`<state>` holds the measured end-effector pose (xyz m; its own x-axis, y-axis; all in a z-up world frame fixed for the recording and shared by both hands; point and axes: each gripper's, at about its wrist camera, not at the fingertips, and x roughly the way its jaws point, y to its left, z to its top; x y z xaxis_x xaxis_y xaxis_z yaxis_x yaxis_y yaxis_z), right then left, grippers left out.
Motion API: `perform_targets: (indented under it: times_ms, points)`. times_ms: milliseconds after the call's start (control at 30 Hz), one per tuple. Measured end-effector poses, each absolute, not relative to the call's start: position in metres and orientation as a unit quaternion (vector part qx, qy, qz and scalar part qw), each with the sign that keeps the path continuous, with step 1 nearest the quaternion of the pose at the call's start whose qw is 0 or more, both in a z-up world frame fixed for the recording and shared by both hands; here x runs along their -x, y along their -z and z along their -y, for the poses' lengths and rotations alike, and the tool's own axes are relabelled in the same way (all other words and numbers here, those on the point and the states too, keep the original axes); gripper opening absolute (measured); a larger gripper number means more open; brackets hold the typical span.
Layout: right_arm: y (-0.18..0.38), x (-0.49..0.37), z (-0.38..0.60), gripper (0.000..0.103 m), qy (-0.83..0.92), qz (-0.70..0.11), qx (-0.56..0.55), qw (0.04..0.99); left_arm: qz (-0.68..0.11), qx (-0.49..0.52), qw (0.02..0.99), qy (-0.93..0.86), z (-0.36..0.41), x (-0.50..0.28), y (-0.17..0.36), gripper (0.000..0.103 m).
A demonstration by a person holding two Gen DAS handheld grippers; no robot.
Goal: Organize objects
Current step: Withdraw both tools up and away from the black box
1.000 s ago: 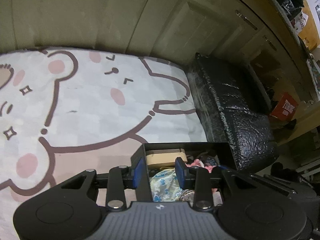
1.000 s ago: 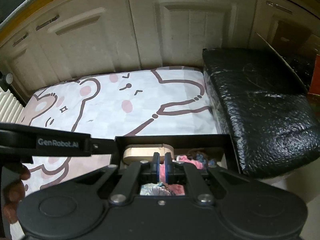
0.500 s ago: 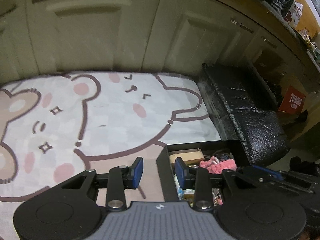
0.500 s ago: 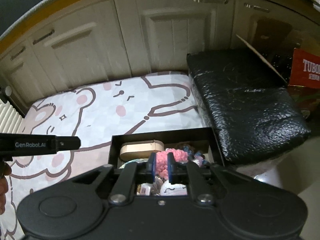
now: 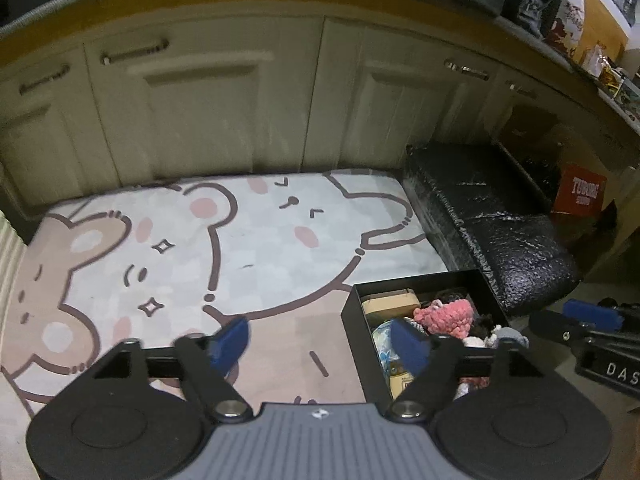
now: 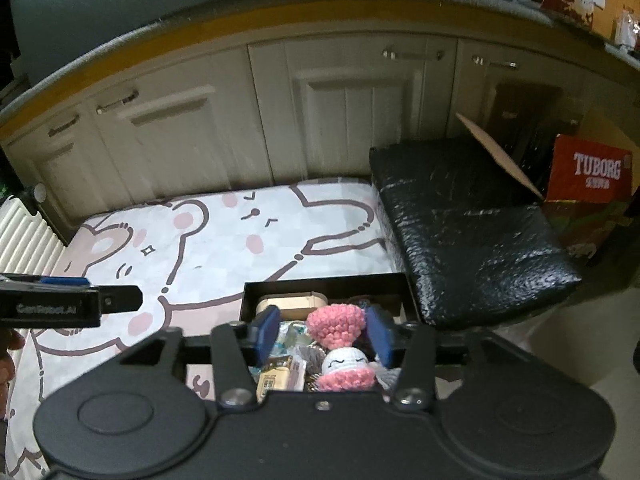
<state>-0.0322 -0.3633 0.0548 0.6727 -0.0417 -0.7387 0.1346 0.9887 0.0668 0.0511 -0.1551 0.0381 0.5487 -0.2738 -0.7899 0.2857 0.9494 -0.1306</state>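
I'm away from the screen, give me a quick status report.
Both grippers open, left, right. Pink crochet doll lies in the black box, below the right gripper. Nothing blocking.

Floor with cartoon mat (image 5: 248,248) at the foot of the cabinets.

Mat printed with bear and rabbit faces, pink cheeks, brown outlines. Black box (image 6: 256,292) sits on the mat's near right corner, open, packed with small items. Black wrapped bundle (image 6: 472,236) lies along the mat's right edge, touching it. Red Tuborg carton (image 6: 588,176) on the floor beyond the bundle.
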Motion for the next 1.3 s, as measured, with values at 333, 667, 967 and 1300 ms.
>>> perform_targets:
  times_ms: [333, 667, 967, 1300]
  points:
    - [-0.078, 0.065, 0.352, 0.083, 0.055, -0.380, -0.039, 0.922, -0.407, -0.041, 0.896, 0.170, 0.147, -0.007, -0.073, 0.102]
    - [-0.089, 0.102, 0.341, 0.093, 0.064, -0.369, -0.035, 0.927, -0.393, -0.067, 0.903, 0.160, 0.135, 0.027, -0.084, 0.103]
    - [-0.088, 0.125, 0.335, 0.094, 0.085, -0.374, -0.038, 0.923, -0.390, -0.059, 0.905, 0.162, 0.122, 0.046, -0.079, 0.103]
    - [-0.079, 0.133, 0.328, 0.094, 0.102, -0.380, -0.028, 0.919, -0.399, -0.052, 0.903, 0.149, 0.114, 0.049, -0.066, 0.103]
